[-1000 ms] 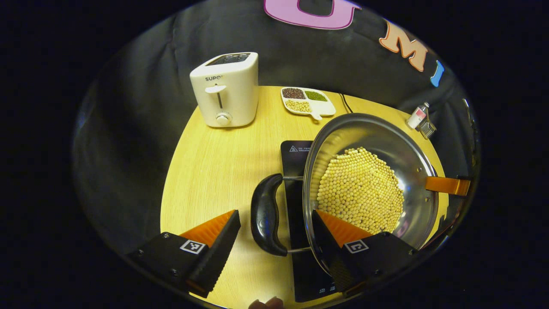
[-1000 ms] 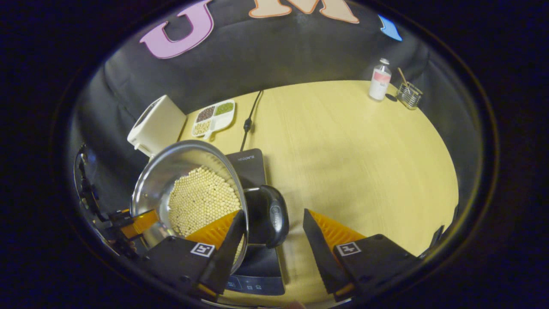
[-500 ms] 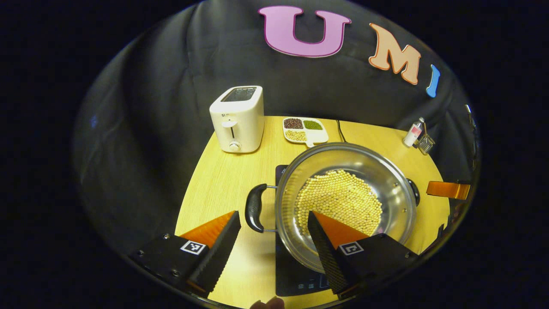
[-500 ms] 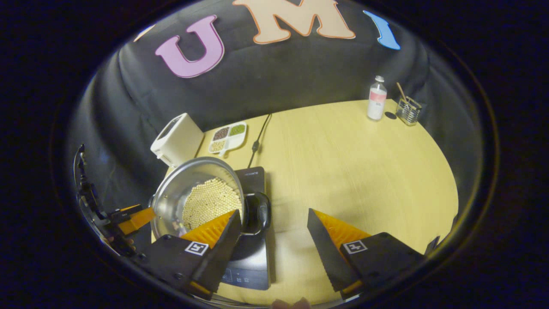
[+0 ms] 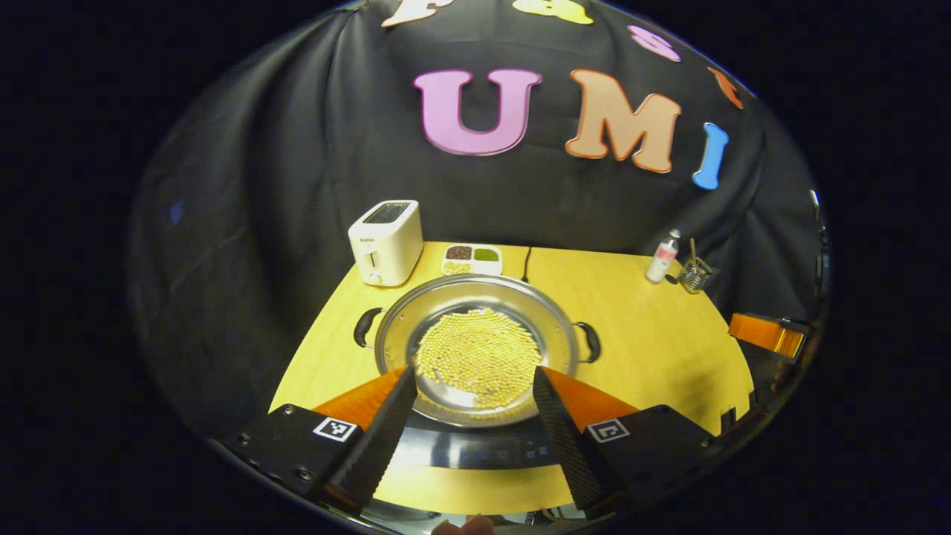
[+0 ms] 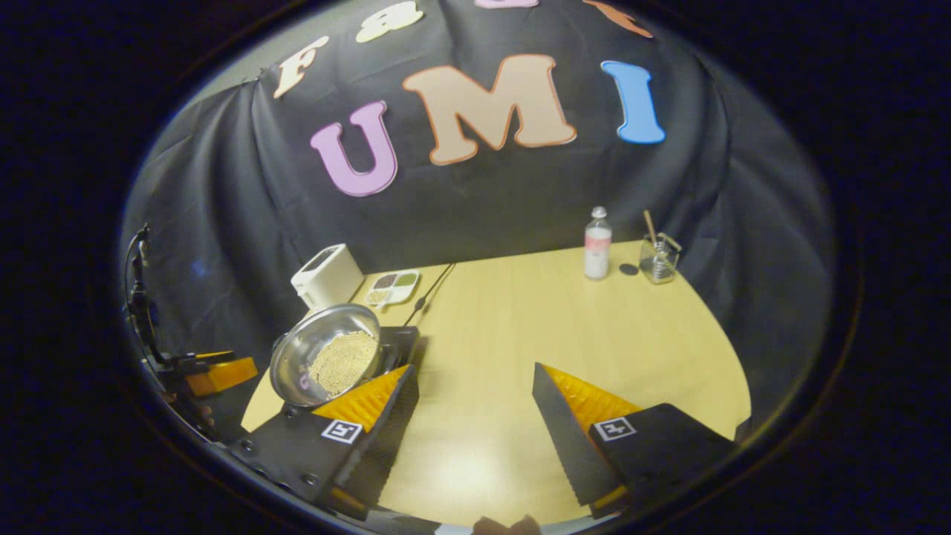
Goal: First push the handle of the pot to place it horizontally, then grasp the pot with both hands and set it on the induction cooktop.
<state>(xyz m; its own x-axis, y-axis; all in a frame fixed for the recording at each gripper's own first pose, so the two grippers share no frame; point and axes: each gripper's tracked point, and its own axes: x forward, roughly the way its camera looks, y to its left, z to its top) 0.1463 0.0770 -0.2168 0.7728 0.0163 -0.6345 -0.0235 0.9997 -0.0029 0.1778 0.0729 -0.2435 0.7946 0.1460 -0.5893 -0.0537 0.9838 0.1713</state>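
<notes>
Though both tools had nothing between their fingers, the risk lay close in front of them. The left tool [image 5: 469, 416] stood with its fingers spread apart, just short of the near rim of the pot [image 5: 475, 349]; any forward drift would nudge that rim and could slide the pot off centre on the cooktop [image 5: 475, 449], or tip it enough to spill beans [image 5: 477, 358]. The right tool [image 6: 475, 423] was likewise wide apart, over bare counter [image 6: 565, 319], with the pot off beside its left finger.

The pot sat on the cooktop, a wide, shallow steel pan, shiny and smooth, with a dark loop handle [image 5: 363, 328] at each side, lying level left and right. A heap of pale beans covered its floor, loose and ready to roll. It seemed to overhang the dark plate, though the far edge was hidden, so I judged the seat fair rather than sure. By my reading the task was about done.

Beyond stood a toaster [image 5: 385, 241], a dish [image 5: 472, 259] and a bottle [image 6: 597, 253].
</notes>
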